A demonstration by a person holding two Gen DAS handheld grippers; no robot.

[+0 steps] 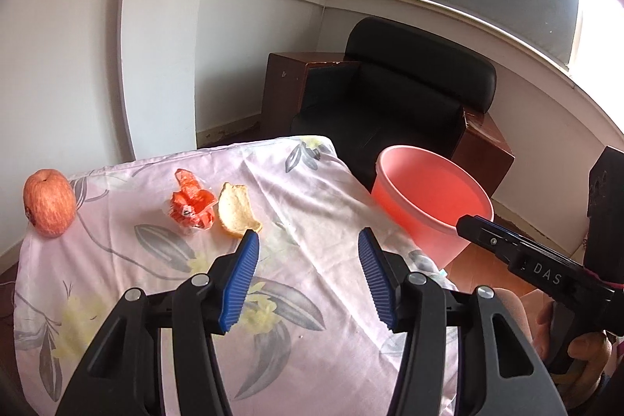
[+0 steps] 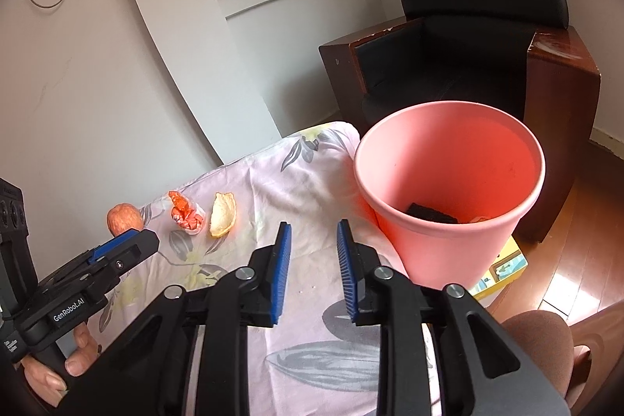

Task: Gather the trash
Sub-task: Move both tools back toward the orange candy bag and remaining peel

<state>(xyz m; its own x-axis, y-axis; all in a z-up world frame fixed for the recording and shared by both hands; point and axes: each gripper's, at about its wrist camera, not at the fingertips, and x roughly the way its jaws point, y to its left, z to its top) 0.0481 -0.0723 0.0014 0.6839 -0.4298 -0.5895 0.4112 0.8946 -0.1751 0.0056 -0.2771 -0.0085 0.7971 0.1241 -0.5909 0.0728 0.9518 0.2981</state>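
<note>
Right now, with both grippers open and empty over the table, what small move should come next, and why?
Probably ease the left gripper forward onto the peel. Its jaws stand open and empty, the peel lies just beyond its left finger, and the pink bin waits at the table's right edge.

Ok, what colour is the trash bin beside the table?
Salmon pink, the trash bin shows best in the right wrist view.

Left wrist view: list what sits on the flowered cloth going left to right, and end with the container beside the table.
apple → crumpled red wrapper → peel → pink bin, standing off the table's right edge.
</note>
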